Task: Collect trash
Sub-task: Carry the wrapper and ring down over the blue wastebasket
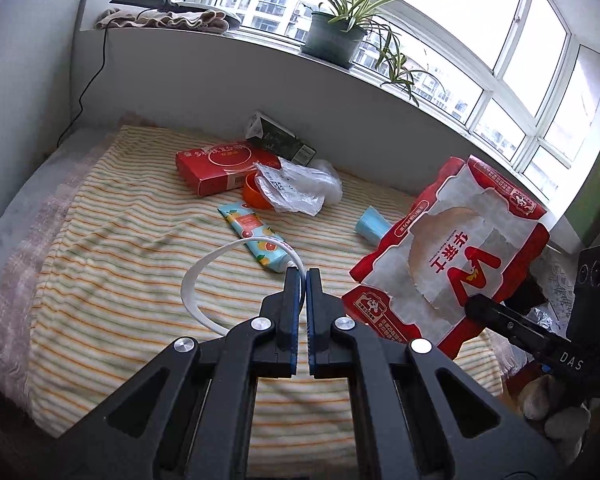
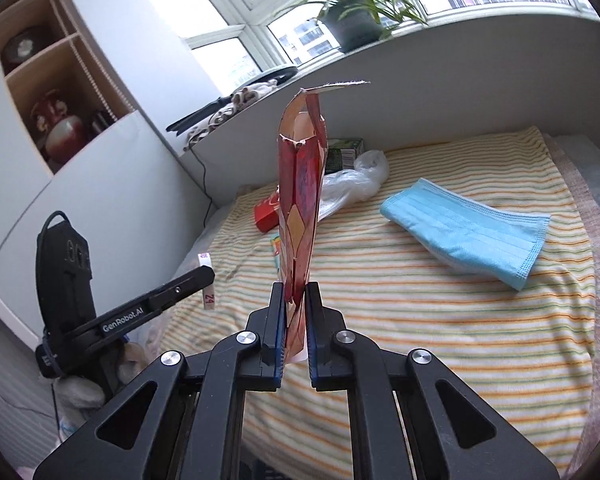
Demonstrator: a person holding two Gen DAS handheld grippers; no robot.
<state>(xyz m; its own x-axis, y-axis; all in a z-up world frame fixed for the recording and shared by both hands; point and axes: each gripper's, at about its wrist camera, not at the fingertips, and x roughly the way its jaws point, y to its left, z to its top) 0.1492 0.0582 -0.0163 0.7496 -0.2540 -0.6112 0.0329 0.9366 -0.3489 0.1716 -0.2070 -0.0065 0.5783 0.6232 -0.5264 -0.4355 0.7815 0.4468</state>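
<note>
Above the striped bed cover [image 1: 120, 280], the left hand-held gripper [image 1: 303, 274] is clenched on a white strip [image 1: 204, 264] that loops out to its left. The right hand-held gripper [image 2: 294, 292] grasps a torn red food carton [image 2: 300, 200] edge-on, lifted clear of the bed. Still lying on the cover: a red box [image 1: 220, 168], a clear plastic bag [image 1: 296, 188], a tube [image 1: 256, 236] and a blue face mask [image 2: 468, 228].

We read "DAS" on the right gripper [image 1: 470, 308] arm, "GenRobot.AI" on the left gripper [image 2: 210, 274] arm, and "24" on the white strip [image 2: 209, 299] pinched at its tip.
</note>
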